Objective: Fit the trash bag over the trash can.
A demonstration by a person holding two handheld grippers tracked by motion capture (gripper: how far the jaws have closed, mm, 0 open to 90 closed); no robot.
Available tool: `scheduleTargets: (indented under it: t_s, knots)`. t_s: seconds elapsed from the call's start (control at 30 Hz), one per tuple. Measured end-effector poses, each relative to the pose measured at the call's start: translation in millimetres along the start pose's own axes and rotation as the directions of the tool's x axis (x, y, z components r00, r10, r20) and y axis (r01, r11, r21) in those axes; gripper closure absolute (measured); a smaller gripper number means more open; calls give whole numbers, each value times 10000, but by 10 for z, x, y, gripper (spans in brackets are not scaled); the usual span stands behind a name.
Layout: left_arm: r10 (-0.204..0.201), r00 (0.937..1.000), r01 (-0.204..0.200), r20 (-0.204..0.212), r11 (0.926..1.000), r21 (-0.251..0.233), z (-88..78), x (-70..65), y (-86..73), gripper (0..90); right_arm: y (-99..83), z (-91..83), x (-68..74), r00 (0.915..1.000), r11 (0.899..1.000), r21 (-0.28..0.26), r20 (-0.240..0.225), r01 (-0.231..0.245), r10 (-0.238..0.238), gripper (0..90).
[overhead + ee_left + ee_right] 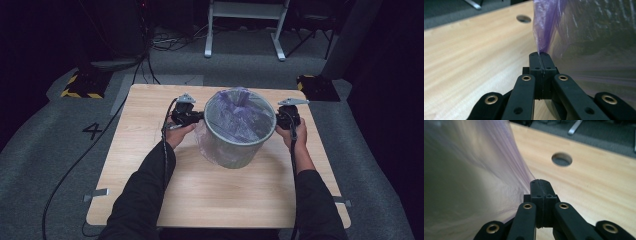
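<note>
A grey mesh waste bin (235, 145) stands in the middle of the wooden table (150, 185), lined with a thin purple plastic bag (237, 117) that folds over its rim and down the outside. My left gripper (199, 117) is at the bin's left side, shut on a pinch of the bag (544, 32) that rises from its closed jaws. At the bin's right side, my right gripper (278, 120) is shut on the bag's film (506, 177), which stretches away to the left from its tips (540, 182).
A round cable hole (561, 159) is cut in the tabletop near the bin, seen also as a hole (523, 18) from the left gripper. Beyond the table lie grey carpet, a white frame (245, 25), cables and yellow-black striped bases (82, 85).
</note>
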State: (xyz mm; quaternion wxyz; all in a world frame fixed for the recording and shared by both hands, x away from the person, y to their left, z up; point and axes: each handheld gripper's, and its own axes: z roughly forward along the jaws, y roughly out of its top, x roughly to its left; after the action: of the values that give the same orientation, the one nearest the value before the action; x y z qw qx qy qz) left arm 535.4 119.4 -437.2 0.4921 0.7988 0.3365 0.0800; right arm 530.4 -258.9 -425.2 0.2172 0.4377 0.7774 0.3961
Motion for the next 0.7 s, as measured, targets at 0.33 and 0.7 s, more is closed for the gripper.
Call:
scheduleTargets:
  t_s: [0.33, 0.7]
  knots:
    - [50, 9988, -43, -495, 9999, 140, -131, 37, -204, 830, -203, 48, 16, 9997, 9989, 444, -187, -142, 150, 900]
    - [508, 9942, -447, -953, 9969, 655, -306, 52, -478, 755, -470, -67, -117, 9961, 9963, 266, -323, -817, 826, 900]
